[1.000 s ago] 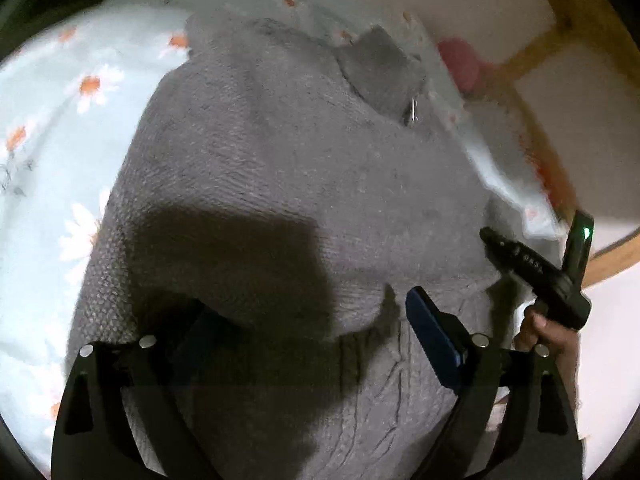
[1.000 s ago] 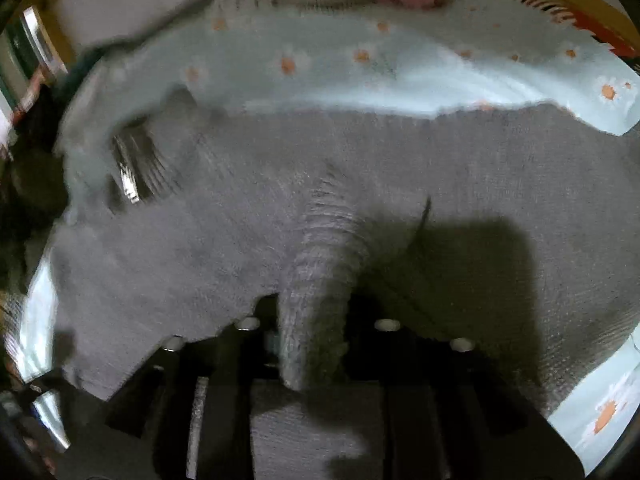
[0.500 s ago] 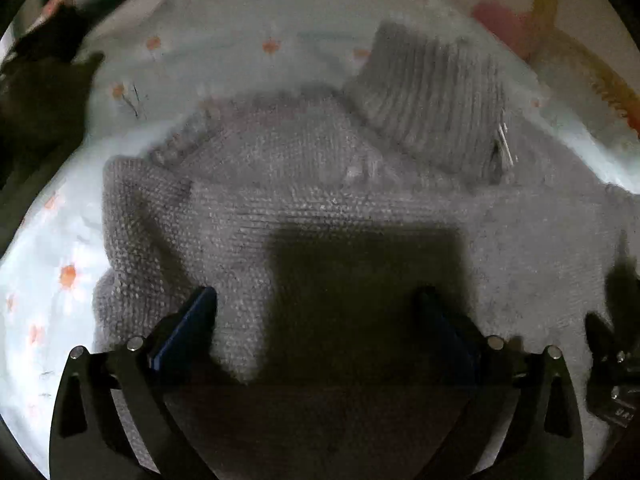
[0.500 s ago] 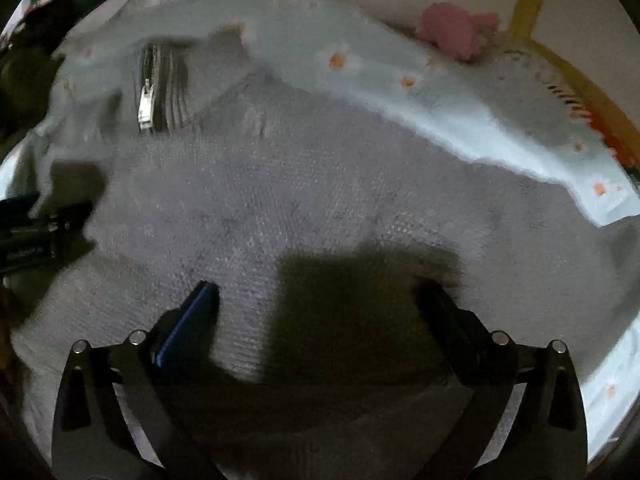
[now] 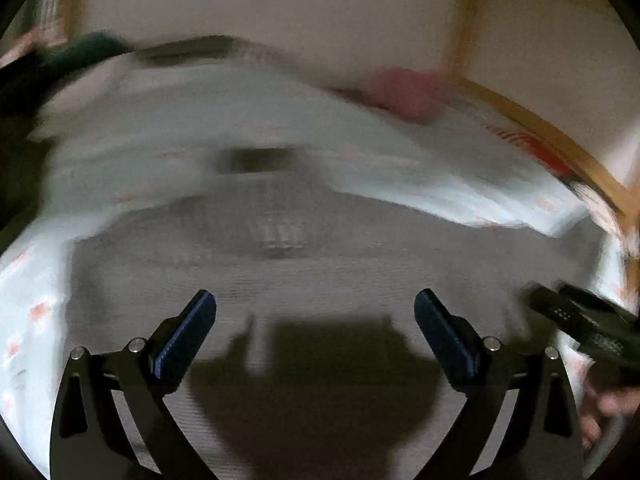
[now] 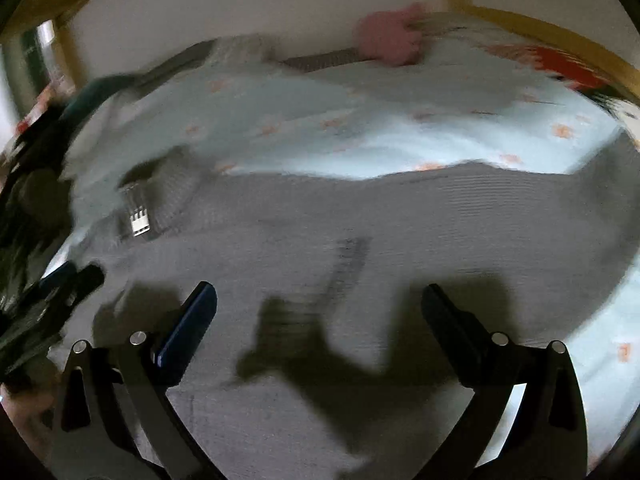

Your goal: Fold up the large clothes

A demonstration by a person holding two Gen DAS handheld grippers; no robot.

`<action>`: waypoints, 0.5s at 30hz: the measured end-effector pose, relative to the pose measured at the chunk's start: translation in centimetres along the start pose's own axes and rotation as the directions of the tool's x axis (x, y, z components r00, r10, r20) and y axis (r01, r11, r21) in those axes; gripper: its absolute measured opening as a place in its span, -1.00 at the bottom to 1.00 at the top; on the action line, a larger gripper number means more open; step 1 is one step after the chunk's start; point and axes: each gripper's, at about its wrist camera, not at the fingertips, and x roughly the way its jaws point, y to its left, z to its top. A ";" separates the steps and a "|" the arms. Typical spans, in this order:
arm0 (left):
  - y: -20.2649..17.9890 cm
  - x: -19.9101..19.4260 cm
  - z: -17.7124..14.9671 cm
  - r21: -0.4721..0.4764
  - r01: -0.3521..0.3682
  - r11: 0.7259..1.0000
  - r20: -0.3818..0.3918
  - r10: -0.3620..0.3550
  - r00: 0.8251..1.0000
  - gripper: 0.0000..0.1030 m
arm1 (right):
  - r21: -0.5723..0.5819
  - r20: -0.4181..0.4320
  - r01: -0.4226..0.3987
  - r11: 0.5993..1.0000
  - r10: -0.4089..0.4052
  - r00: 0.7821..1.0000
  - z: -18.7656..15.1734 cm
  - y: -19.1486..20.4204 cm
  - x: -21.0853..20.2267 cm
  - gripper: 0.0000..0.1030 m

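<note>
The grey knit sweater lies spread flat on the daisy-print bedsheet, collar toward the wall. A second earlier the right gripper pinched a ribbed sleeve; its jaws now stand wide and empty. The left gripper is likewise released above the fabric. Judgement: one fold is deposited; the next grasp is pending.

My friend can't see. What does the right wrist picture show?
A grey sweater lies spread on a pale blue flowered sheet, its collar zip at the left. The right hand-held gripper is above it, open and empty. A pink toy sits by the wall.
</note>
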 end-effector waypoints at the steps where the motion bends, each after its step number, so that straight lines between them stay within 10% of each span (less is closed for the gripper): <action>1: -3.2 0.8 0.3 0.047 0.076 0.996 -0.017 -0.075 0.997 0.88 | 0.029 0.000 0.029 0.999 -0.029 1.000 0.3 -2.2 -0.3 0.95; 7: -17.6 6.5 -1.0 0.255 0.305 0.918 -0.156 -0.272 0.949 0.88 | 0.255 -0.010 0.155 0.954 -0.158 0.987 0.2 -17.0 -3.4 0.95; 13: -28.6 9.1 -3.9 0.498 0.334 0.800 -0.182 -0.280 0.943 0.88 | 0.389 0.025 0.035 0.920 -0.049 0.998 -0.4 -25.3 -2.9 0.95; 15: -30.8 11.3 -5.2 0.529 0.285 0.799 -0.239 -0.182 0.954 0.88 | 0.407 0.047 -0.037 0.913 0.019 0.999 -0.4 -26.4 -1.2 0.95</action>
